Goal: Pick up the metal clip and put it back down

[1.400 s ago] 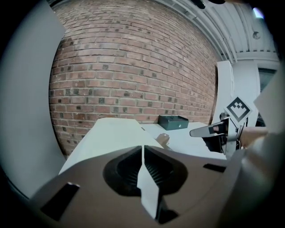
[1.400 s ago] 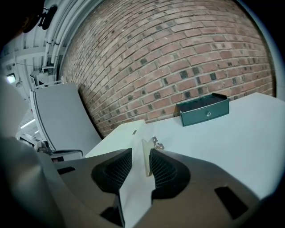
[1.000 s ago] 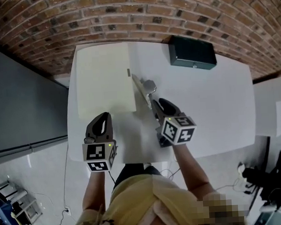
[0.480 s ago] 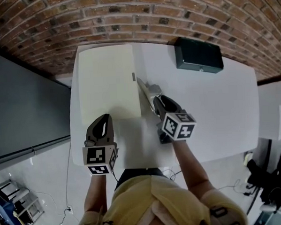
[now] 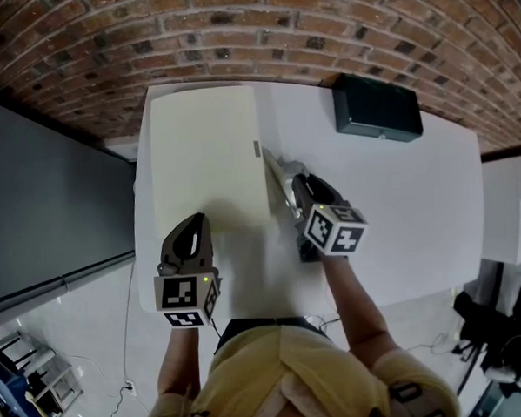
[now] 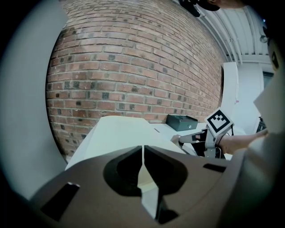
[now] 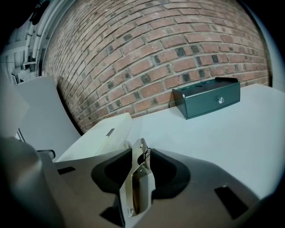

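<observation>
The right gripper is clamped on the clip, which stands on edge between its jaws, just right of the board on the table. Over the last second the gripper has slid further along the clip, covering its round end. Whether the clip is off the table yet is hard to tell. The left gripper, jaws together on nothing, has stayed at the near edge. The grasp looks made, with the lift and set-down still to come.

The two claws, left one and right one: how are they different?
The right claw is shut on the metal clip; the left claw is shut on nothing. The right claw reaches farther over the white table than the left claw. Both carry black-and-white marker cubes.
</observation>
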The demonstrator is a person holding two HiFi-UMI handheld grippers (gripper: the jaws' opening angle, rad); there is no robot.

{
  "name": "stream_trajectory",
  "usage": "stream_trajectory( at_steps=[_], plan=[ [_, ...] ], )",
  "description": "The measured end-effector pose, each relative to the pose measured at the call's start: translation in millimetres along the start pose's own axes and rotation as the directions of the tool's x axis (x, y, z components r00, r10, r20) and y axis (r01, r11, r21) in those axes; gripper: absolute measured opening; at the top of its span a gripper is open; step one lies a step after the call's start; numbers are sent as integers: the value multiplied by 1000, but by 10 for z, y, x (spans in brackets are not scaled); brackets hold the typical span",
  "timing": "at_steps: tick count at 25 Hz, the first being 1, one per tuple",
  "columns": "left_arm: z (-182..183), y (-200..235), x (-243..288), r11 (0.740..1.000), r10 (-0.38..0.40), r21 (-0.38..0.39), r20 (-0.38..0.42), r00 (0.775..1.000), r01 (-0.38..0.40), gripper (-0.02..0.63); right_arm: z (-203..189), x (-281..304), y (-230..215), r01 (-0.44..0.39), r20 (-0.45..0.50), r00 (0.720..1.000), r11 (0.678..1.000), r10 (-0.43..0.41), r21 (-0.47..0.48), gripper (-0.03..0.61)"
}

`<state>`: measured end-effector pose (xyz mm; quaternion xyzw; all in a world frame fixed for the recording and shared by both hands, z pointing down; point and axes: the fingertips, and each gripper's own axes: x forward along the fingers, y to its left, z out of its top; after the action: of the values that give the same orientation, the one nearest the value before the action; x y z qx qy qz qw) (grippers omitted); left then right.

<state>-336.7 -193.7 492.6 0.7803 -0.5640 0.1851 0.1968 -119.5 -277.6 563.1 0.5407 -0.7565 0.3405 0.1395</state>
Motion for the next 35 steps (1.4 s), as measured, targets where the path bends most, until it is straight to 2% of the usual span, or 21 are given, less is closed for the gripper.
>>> stream_trajectory(
  at_steps=[11,17,22,30,35],
  plan=[
    [-19,81,93,1000,-21,-9,-12,1000,21,3,15,154,-7,16,-23,1000,1000,-16,-4,104],
    [-12,48,90,999,-40,-11,-8,999,40,3,99,61,120,-45,19,999,998,45,31,47],
    [-14,25,63,997,-56,-48,-22,998,55,3,116,9,253,-80,28,996,996,79,33,25],
    [16,0,24,997,-66,-31,-18,998,66,3,91,-134,319,-85,38,996,996,84,27,21],
    [70,-141,43,996,-90,-7,-18,996,90,3,197,-325,261,-87,84,993,995,83,39,20]
  ],
)
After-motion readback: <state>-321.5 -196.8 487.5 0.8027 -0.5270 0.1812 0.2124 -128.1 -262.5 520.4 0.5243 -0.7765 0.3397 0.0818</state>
